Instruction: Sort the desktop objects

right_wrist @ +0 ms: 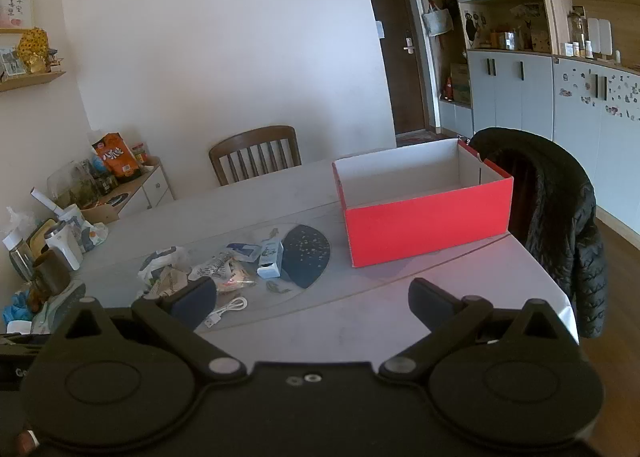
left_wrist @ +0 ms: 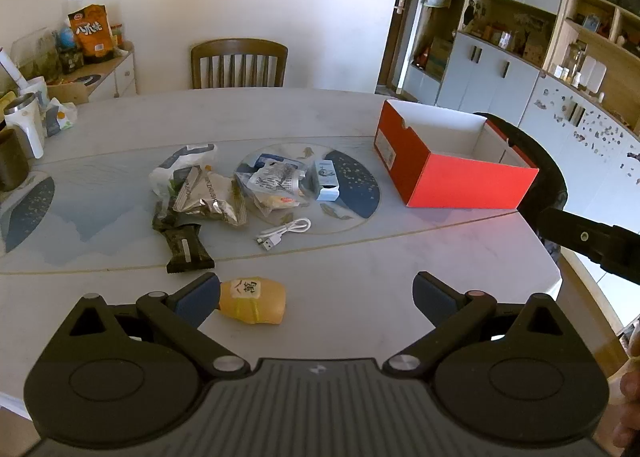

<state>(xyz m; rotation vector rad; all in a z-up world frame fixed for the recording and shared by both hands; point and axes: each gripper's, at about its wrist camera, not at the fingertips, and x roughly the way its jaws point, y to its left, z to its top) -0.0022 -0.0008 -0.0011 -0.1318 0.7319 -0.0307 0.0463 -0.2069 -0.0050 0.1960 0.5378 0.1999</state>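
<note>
Starting on the left, snack wrappers (left_wrist: 200,197) are piled mid-table, a white cable (left_wrist: 284,232) is seen beside them, and a red box (left_wrist: 452,161) is parked further right. Left gripper (left_wrist: 316,297) is held wide open, empty, just beside a yellow tile (left_wrist: 256,301); right gripper (right_wrist: 312,301) is also spread wide, nothing gripped.

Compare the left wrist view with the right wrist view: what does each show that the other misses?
Only the left wrist view shows the yellow mahjong-tile toy lying just ahead of the left gripper, and the dark snack bar near it. Only the right wrist view shows the whole black jacket draped over a chair and the wall shelf. Both show the empty red box, the white USB cable, the small blue carton and the wrapper pile. The right gripper also has its jaws wide open.
</note>
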